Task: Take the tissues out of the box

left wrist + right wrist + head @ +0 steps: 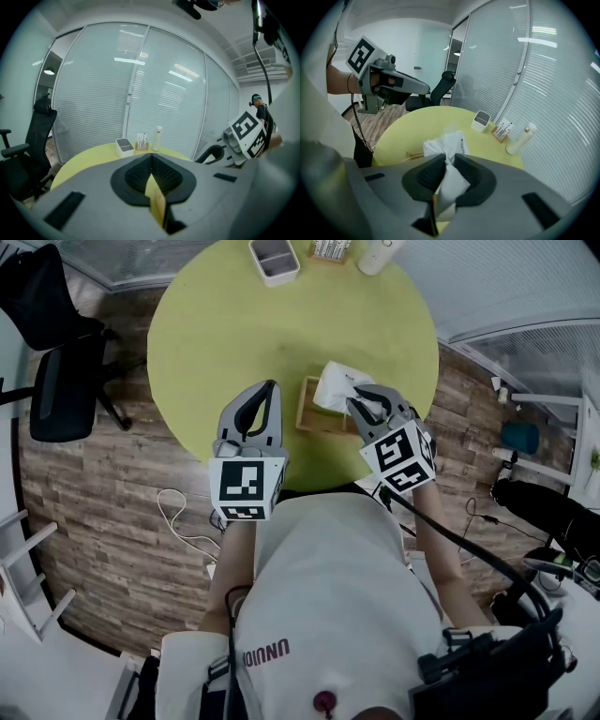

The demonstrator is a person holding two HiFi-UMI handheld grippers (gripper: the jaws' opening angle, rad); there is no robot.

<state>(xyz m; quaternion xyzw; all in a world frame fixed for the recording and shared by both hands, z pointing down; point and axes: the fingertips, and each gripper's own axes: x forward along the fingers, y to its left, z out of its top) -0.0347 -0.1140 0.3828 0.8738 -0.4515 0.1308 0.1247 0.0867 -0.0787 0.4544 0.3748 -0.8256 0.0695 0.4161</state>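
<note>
A wooden tissue box (319, 415) stands on the round yellow-green table (216, 334), with a white tissue pack (337, 382) sticking out of its top. My right gripper (364, 403) is at the box's right end, shut on a white tissue (451, 183) that runs from between its jaws to the pack (446, 144). My left gripper (270, 388) hovers just left of the box, apart from it. Its jaws meet at the tips (151, 158) with nothing held.
At the table's far edge stand a white tray (274, 259), a small card holder (330, 249) and a white bottle (378, 254). A black office chair (56, 352) is on the left. Cables (178, 521) lie on the wooden floor. Blinds behind glass walls ring the table.
</note>
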